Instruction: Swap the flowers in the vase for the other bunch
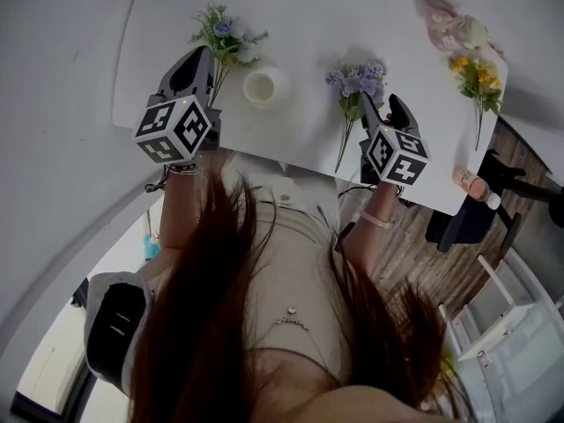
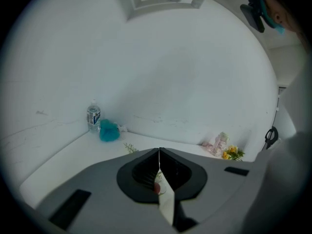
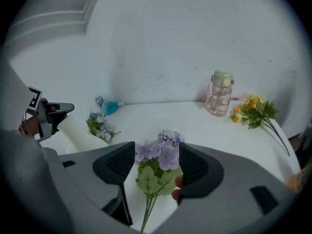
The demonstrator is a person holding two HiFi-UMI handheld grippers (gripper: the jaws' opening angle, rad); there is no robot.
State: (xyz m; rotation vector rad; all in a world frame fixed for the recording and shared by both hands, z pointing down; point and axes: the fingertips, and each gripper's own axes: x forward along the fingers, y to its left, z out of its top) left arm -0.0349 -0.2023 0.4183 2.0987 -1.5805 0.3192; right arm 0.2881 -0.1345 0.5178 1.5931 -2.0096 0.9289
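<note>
An empty white vase (image 1: 266,86) stands in the middle of the white table (image 1: 167,33). A blue-and-white bunch (image 1: 225,38) lies to its left, right beside my left gripper (image 1: 201,57). That gripper's jaws are shut in the left gripper view (image 2: 159,152), and I see nothing between them. A purple bunch (image 1: 355,86) lies flat to the right of the vase. My right gripper (image 1: 381,106) is over its stems. In the right gripper view the purple bunch (image 3: 158,155) sits between the open jaws (image 3: 157,162), and the pads stand clear of it.
A yellow bunch (image 1: 478,77) and a pink bottle (image 1: 454,29) lie at the table's far right. A water bottle (image 2: 93,116) and a teal object (image 2: 109,130) stand by the wall. A small pink bottle (image 1: 476,186) sits at the near right edge.
</note>
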